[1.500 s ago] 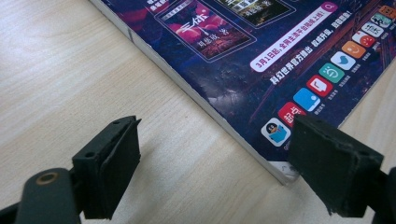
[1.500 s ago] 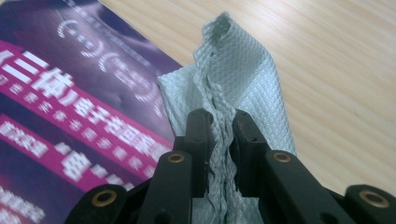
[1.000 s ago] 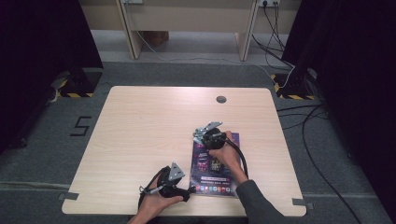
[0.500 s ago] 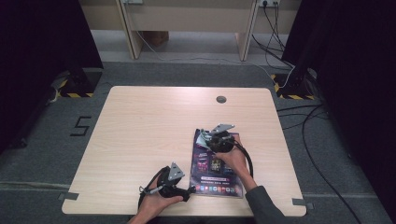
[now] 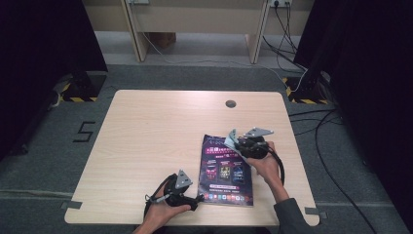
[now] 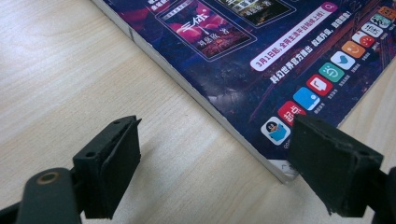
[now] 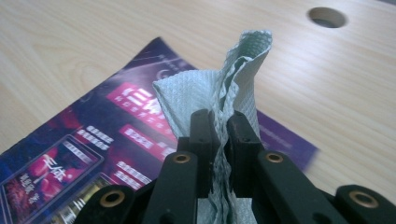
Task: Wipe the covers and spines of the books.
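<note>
A dark purple magazine (image 5: pixel 226 168) lies flat on the near right part of the wooden table (image 5: pixel 156 131). My right gripper (image 5: pixel 237 142) hovers over the magazine's far right corner and is shut on a crumpled pale green paper towel (image 5: pixel 231 137). In the right gripper view the paper towel (image 7: pixel 219 88) sticks up from between the closed jaws of that gripper (image 7: pixel 219 126), above the magazine (image 7: pixel 93 135). My left gripper (image 5: pixel 196 201) rests at the magazine's near left corner. In the left gripper view the left gripper (image 6: pixel 217 163) stands open, with the corner of the magazine (image 6: pixel 243 60) just ahead of its right jaw.
A round cable hole (image 5: pixel 231 104) sits near the table's far edge, also seen as a cable hole (image 7: pixel 327 16) in the right gripper view. Cables (image 5: pixel 311 122) run over the grey floor to the right. Bare wood spreads over the left half of the table.
My right gripper has carried the paper towel to the right across the top of the magazine and slightly up. The left gripper has stayed where it was.
</note>
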The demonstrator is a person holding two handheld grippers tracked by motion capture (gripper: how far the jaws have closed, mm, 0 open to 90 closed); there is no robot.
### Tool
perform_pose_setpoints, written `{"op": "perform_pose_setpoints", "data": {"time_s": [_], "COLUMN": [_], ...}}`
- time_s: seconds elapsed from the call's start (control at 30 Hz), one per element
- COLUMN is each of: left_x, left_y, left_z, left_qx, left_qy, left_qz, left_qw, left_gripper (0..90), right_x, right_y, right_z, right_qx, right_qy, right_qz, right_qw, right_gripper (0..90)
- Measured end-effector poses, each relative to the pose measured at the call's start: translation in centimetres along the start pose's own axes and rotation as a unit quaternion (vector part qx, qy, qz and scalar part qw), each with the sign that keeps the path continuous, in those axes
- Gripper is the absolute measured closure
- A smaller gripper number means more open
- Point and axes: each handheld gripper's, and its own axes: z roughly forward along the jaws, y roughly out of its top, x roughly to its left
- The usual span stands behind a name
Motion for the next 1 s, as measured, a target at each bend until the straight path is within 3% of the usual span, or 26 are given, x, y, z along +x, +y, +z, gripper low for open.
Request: {"op": "perform_pose_setpoints", "data": {"time_s": [0.2,0.53,0.77,1.0], "left_x": [0.0,0.0,0.0,0.0], "left_y": [0.0,0.0,-0.1,-0.1], "left_z": [0.0,0.0,0.0,0.0], "left_qx": [0.001,-0.001,-0.001,-0.001], "left_qy": [0.001,0.002,0.001,0.002], "left_qz": [0.002,0.000,-0.001,-0.001], "left_qw": [1.0000,1.0000,1.0000,1.0000], "left_gripper": [16.4,16.5,16.5,16.5], "right_x": [-2.5,-6.1,-7.9,-8.6], "right_y": [-1.0,-3.7,-6.1,-7.4], "right_z": [-3.0,-6.0,-6.5,-6.0], "right_qx": [-0.014,-0.003,0.029,0.055], "right_qy": [-0.030,-0.086,-0.113,-0.117], "right_qz": [0.018,0.058,0.077,0.090], "right_qw": [0.9993,0.9946,0.9901,0.9875], "right_gripper": [82.7,82.3,81.7,80.4]}}
